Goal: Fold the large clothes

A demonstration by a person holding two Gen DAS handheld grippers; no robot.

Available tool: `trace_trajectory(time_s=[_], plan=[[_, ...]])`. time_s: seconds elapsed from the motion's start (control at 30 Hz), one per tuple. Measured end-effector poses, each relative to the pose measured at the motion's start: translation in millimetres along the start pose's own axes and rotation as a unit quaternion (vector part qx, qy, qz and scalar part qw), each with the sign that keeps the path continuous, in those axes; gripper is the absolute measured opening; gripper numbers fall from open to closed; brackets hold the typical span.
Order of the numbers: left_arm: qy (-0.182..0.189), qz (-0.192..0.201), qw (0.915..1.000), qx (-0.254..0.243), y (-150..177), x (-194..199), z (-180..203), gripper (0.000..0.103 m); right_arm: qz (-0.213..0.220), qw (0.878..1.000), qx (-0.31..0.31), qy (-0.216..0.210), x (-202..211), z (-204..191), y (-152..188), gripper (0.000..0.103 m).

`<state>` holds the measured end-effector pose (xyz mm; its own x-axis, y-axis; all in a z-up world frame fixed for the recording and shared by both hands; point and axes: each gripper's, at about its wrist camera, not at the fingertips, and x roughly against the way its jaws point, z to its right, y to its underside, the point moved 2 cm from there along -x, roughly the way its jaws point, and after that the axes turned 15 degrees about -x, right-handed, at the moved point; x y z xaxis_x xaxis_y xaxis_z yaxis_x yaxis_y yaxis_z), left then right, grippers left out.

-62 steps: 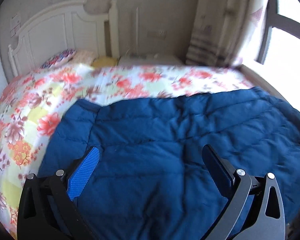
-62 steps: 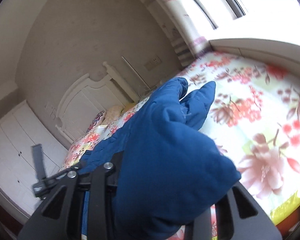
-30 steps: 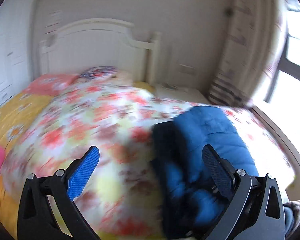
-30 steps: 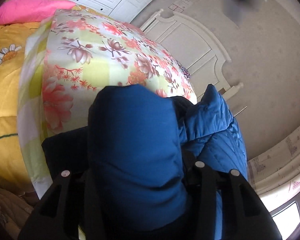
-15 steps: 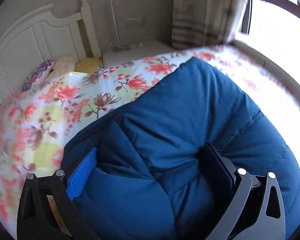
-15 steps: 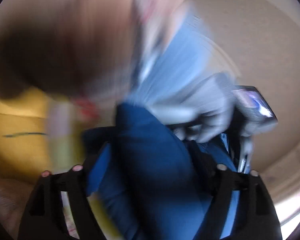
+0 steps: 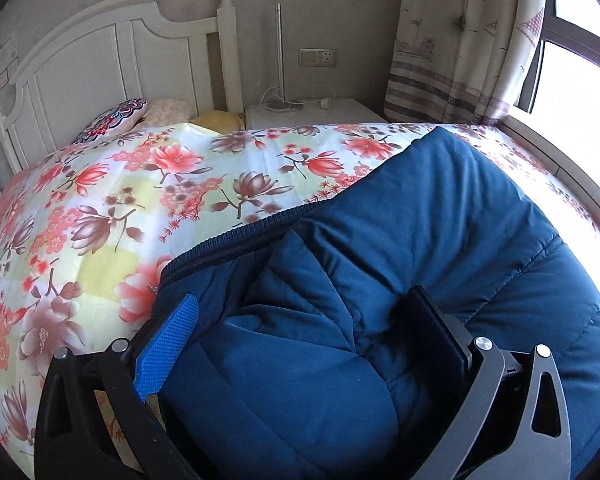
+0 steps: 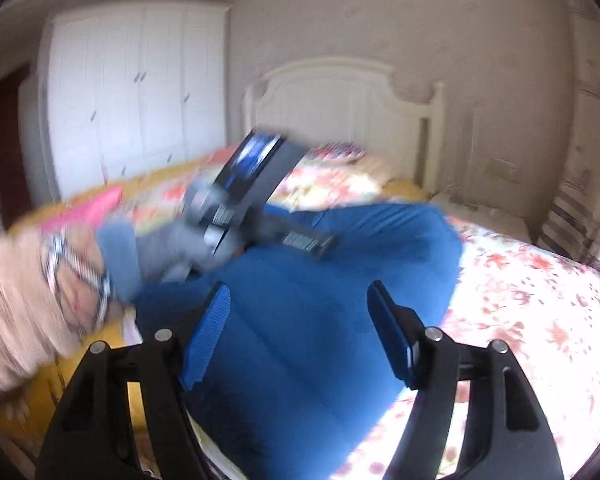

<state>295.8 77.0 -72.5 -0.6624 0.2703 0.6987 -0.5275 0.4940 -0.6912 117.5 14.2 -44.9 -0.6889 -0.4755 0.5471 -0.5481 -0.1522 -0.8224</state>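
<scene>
A dark blue padded jacket [image 7: 440,208] lies folded in a thick bundle on the floral bedspread [image 7: 140,184]. My left gripper [image 7: 300,300] is pushed down into the bundle. Its fingers stand wide and a bulge of jacket fills the gap between them. The right wrist view is blurred. There my right gripper [image 8: 300,304] hovers above the jacket [image 8: 380,240], its jaws closing with nothing caught between the blue pads. A gloved hand [image 8: 168,248] with a beige sleeve holds the left tool against the jacket's far-left side.
A white headboard [image 7: 100,52] and pillows [image 7: 116,120] are at the bed's far end. A white nightstand [image 7: 312,112] with a lamp pole stands beside it, with a curtain [image 7: 460,40] and window to the right. A white wardrobe [image 8: 132,100] and a pink pillow [image 8: 100,204] are on the left.
The right gripper let go of the jacket fold it held, rolled and pulled back above it. The left gripper swung from over the bedspread down onto the folded jacket and stayed there.
</scene>
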Motion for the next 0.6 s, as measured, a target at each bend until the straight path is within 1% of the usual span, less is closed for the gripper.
trace_trajectory(time_s=[0.03, 0.07, 0.1, 0.13, 0.17, 0.2, 0.3, 0.33, 0.4, 0.43, 0.47, 0.5, 0.57, 0.6], plan=[[0.000, 0.001, 1.0000, 0.001, 0.7, 1.0, -0.1, 0.099, 0.003, 0.999, 0.042, 0.032, -12.3, -10.8, 14.0, 0.075], [-0.001, 0.004, 1.0000, 0.004, 2.3, 1.5, -1.6, 0.099, 0.010, 0.997, 0.064, 0.048, -15.7, -15.2, 19.7, 0.074], [-0.002, 0.005, 1.0000, 0.008, 4.2, 1.9, -2.7, 0.099, 0.003, 0.997, 0.060, 0.046, -17.4, -14.4, 19.5, 0.074], [-0.004, 0.008, 0.9999, 0.012, 6.0, 2.9, -3.8, 0.099, -0.011, 0.998, 0.047, 0.035, -18.1, -10.0, 16.5, 0.075], [-0.009, 0.010, 0.9998, 0.013, 6.8, 3.6, -4.2, 0.099, -0.020, 0.998, 0.048, 0.027, -18.9, -7.5, 15.0, 0.075], [-0.016, 0.011, 0.9997, 0.012, 7.1, 4.3, -3.5, 0.099, -0.023, 0.998, 0.056, 0.024, -20.8, -6.4, 15.3, 0.075], [-0.028, 0.003, 0.9996, 0.000, 3.5, 5.8, -1.1, 0.099, -0.023, 0.998, 0.050, 0.018, -25.3, -0.9, 15.8, 0.075], [-0.038, -0.005, 0.9992, -0.010, 0.4, 6.9, 0.9, 0.099, -0.024, 0.998, 0.050, 0.018, -26.9, 0.8, 16.0, 0.075], [-0.094, -0.030, 0.9936, -0.055, -11.8, 15.4, 9.9, 0.099, -0.028, 0.998, 0.052, 0.020, -27.7, 1.1, 17.9, 0.075], [-0.151, -0.045, 0.9838, -0.086, -22.5, 25.2, 15.5, 0.099, -0.030, 0.998, 0.053, 0.020, -28.8, 1.5, 18.0, 0.075], [-0.169, -0.048, 0.9801, -0.094, -28.4, 32.0, 17.0, 0.099, -0.030, 0.998, 0.054, 0.022, -29.7, 1.5, 18.3, 0.075], [-0.170, -0.047, 0.9802, -0.089, -37.5, 44.6, 17.9, 0.099, -0.029, 0.998, 0.055, 0.023, -29.8, 1.3, 18.9, 0.075], [-0.162, -0.046, 0.9839, -0.059, -46.1, 59.5, 17.0, 0.099, -0.027, 0.998, 0.055, 0.023, -28.8, 1.0, 20.3, 0.075], [-0.176, -0.062, 0.9812, -0.048, -46.5, 62.0, 18.8, 0.099, -0.026, 0.998, 0.055, 0.022, -28.6, 1.7, 20.6, 0.075]])
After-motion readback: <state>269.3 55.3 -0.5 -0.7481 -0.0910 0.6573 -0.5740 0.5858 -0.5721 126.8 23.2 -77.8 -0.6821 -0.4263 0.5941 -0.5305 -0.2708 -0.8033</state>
